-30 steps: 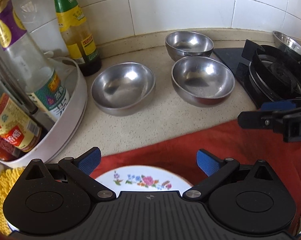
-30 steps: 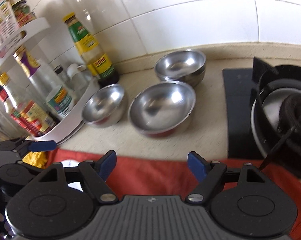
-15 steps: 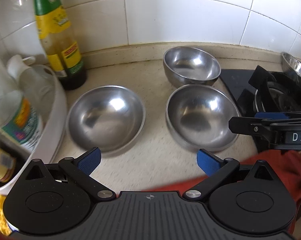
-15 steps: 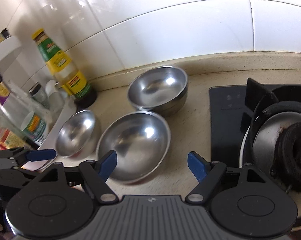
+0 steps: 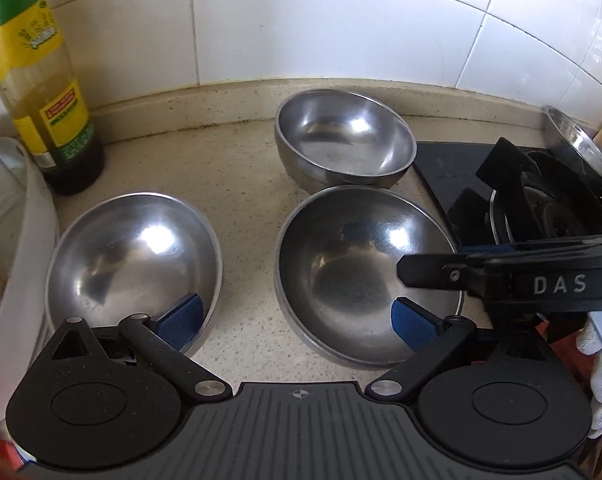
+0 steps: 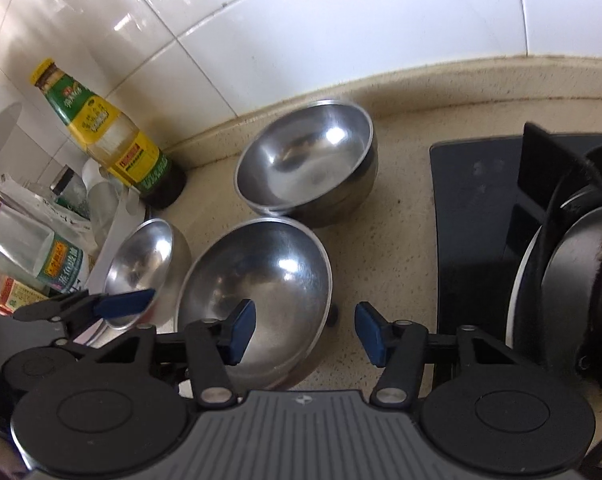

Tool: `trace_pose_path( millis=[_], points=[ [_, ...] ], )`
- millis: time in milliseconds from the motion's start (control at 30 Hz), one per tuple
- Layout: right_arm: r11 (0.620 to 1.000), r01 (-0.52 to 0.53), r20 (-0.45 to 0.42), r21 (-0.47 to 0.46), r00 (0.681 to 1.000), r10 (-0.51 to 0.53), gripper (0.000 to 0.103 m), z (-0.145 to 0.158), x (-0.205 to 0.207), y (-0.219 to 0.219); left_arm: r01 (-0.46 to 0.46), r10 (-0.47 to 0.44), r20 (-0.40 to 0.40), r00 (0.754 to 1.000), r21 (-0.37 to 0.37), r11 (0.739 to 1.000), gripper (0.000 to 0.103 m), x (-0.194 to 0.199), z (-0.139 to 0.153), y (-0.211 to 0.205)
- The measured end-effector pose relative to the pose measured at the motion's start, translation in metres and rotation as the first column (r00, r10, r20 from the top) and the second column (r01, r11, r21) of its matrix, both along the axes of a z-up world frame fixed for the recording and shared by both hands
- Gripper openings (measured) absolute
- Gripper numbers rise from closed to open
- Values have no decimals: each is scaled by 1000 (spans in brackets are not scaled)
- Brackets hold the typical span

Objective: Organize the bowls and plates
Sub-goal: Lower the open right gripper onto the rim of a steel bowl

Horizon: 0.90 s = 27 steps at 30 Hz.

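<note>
Three steel bowls stand on the beige counter. The left bowl (image 5: pixel 133 264) is near the spice rack, the near right bowl (image 5: pixel 361 276) is beside the stove, the far bowl (image 5: pixel 345 142) is by the wall. My left gripper (image 5: pixel 297 318) is open, its fingertips over the near rims of the left and near right bowls. My right gripper (image 6: pixel 305 330) is open, straddling the right rim of the near right bowl (image 6: pixel 257 284). The far bowl (image 6: pixel 309 160) and the left bowl (image 6: pixel 149 264) also show in the right wrist view.
A yellow-labelled sauce bottle (image 5: pixel 41 92) stands by the tiled wall. A white spice rack (image 5: pixel 25 264) with bottles is at the left. A black gas stove (image 5: pixel 541 200) with a burner (image 6: pixel 573 276) is at the right. Another steel dish (image 5: pixel 577 144) leans behind the stove.
Both grippers have moved forward over the counter, away from the red cloth and flowered plate, to the bowls. The right gripper now reaches the near right bowl's rim.
</note>
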State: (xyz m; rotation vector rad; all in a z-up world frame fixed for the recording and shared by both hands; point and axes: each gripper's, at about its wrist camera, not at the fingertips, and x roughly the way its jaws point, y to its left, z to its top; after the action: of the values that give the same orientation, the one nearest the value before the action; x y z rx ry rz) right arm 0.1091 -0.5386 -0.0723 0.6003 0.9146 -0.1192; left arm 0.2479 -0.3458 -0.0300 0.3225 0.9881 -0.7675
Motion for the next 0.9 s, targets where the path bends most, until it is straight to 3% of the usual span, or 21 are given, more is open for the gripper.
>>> trace_pose_path(
  millis=[167, 300, 567, 733, 900],
  points=[
    [998, 11, -19, 67, 1000, -10, 47, -11, 0, -3, 21, -21, 8, 1000, 3, 1000, 96, 1, -5, -6],
    [999, -9, 1, 48, 1000, 9, 40, -5, -7, 0, 56, -56, -21, 998, -35, 998, 89, -4, -2, -4],
    [996, -18, 3, 91, 1000, 18, 36, -5, -16, -1, 85, -87, -35, 996, -59, 995, 90, -14, 2, 1],
    [993, -29, 9, 116, 1000, 29, 36, -9, -18, -1, 60, -69, -103, 992, -92, 994, 90, -7, 5, 18],
    [992, 1, 2, 126, 1000, -1, 36, -9, -17, -7, 64, -72, -54, 996, -143, 988, 94, -2, 26, 21]
  ],
)
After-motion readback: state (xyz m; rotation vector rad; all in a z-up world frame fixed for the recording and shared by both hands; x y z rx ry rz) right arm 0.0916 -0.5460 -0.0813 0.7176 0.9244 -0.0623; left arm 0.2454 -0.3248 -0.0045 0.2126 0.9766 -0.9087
